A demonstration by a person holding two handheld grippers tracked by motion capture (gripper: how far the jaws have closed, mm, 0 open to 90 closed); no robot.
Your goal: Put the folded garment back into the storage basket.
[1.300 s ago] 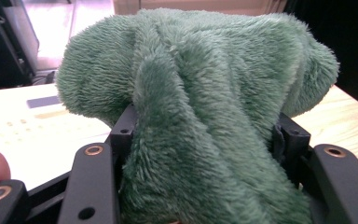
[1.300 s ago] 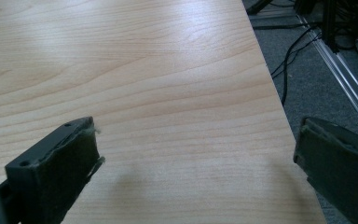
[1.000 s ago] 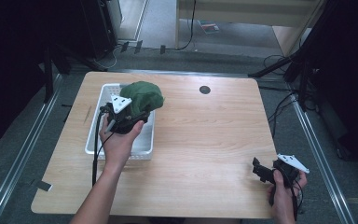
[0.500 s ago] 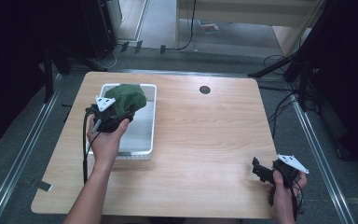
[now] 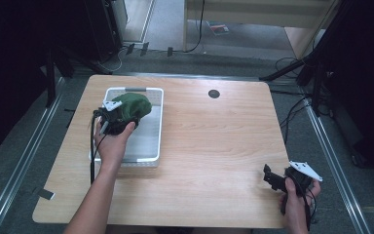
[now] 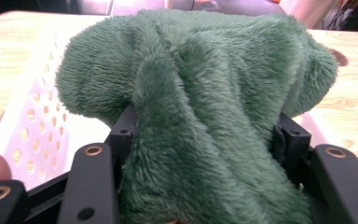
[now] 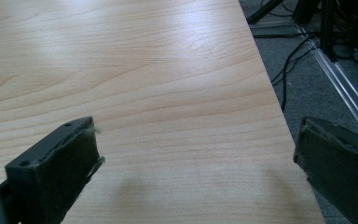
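Note:
A fluffy dark green cloth [image 5: 132,106] hangs bunched over the white perforated basket [image 5: 146,158] at the table's left. My left gripper [image 5: 115,120] is shut on it. In the left gripper view the green cloth [image 6: 205,84] bulges out between the two black jaws of that gripper [image 6: 205,131] and hides what lies beyond, with the basket wall [image 6: 30,126] below at left. Near the table's front right corner my right gripper [image 5: 271,178] is held just above the wood; its jaws [image 7: 200,154] stand wide open with nothing between them.
The wooden table [image 5: 214,141] has a small dark round hole [image 5: 214,93] near its far edge. The table's right edge [image 7: 279,121] runs close beside the right gripper, with cables and a metal rail on the floor past it.
My left hand has carried the green cloth leftward and lower, from the basket's right rim to over its inside. The right hand has kept still.

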